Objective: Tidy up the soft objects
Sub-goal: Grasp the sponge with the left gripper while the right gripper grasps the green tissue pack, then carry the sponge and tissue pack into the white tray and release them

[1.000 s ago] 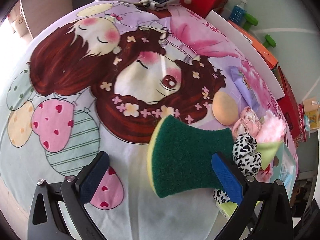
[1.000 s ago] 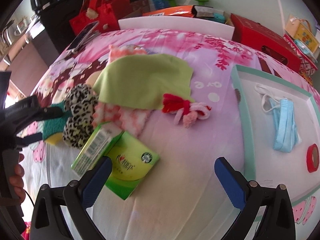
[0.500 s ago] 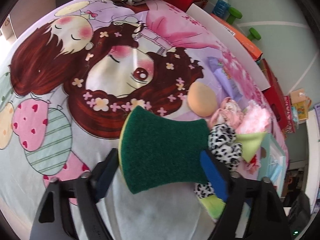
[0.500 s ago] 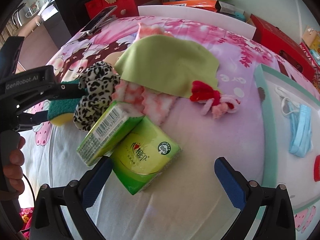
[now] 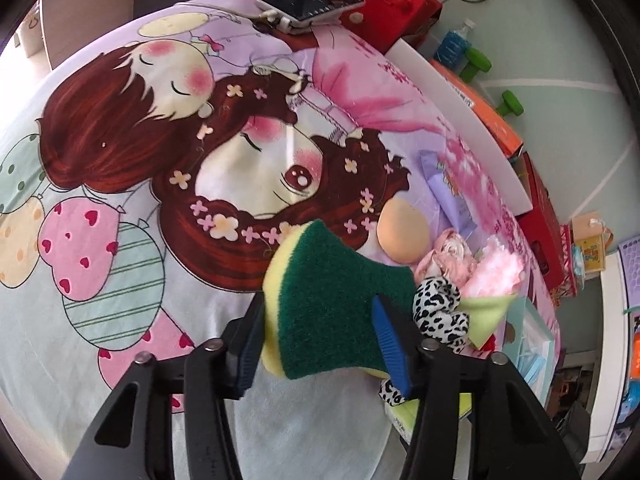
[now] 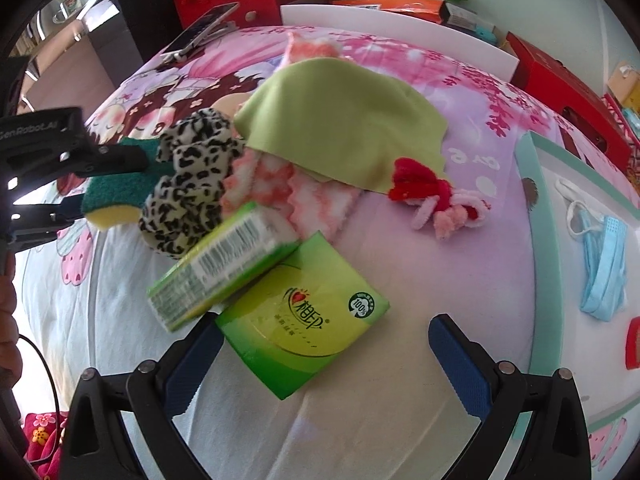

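Green-and-yellow sponge (image 5: pixel 328 312) sits pinched between your left gripper (image 5: pixel 320 344) pads, which have just been closing on it, on the cartoon bedsheet (image 5: pixel 120 240) beside the leopard scrunchie (image 5: pixel 438 312). Lift straight, clear of the scrunchie. Your right gripper (image 6: pixel 324 344) hangs spread over the tissue pack (image 6: pixel 304 320).

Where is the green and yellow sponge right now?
The sponge sits low in the left wrist view, squeezed between the left gripper's closing blue pads, beside the leopard-print cloth on the bed sheet.
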`<act>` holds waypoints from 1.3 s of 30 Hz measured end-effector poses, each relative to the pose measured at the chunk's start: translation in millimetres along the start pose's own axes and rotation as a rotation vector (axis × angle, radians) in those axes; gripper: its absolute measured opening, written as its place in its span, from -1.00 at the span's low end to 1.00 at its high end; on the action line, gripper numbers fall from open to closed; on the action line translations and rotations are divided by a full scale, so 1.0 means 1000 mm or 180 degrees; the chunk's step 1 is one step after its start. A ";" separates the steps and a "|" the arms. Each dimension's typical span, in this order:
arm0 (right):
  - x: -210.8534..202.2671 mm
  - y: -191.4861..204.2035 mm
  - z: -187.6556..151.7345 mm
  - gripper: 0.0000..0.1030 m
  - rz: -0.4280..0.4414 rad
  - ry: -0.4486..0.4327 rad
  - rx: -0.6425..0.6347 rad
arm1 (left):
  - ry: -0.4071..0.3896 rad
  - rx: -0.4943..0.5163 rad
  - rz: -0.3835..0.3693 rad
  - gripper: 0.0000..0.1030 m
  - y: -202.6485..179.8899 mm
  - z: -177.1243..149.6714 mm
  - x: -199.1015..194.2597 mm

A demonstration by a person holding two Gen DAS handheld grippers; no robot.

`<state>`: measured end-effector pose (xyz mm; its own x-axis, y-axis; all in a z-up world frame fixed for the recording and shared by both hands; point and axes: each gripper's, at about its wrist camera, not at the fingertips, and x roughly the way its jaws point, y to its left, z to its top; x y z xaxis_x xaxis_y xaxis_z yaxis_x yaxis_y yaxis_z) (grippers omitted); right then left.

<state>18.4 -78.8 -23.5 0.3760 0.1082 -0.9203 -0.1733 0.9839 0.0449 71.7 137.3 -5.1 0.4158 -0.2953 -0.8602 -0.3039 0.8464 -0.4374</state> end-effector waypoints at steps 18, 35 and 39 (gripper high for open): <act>-0.008 -0.023 0.004 0.56 -0.0002 -0.0109 0.0284 | -0.0223 -0.0128 -0.0165 -0.28 0.003 0.006 -0.019; -0.034 -0.043 0.007 0.56 -0.0001 -0.0410 0.0519 | -0.0940 -0.0083 -0.0279 -0.36 -0.009 0.007 -0.089; -0.038 -0.047 0.007 0.56 0.0002 -0.0461 0.0567 | -0.1087 -0.0023 -0.0323 -0.36 -0.015 0.004 -0.105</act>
<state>18.7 -128.6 12.0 0.5049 0.1156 -0.8554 -0.0150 0.9920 0.1253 35.6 157.1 92.9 0.7063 -0.2115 -0.6755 -0.2519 0.8167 -0.5192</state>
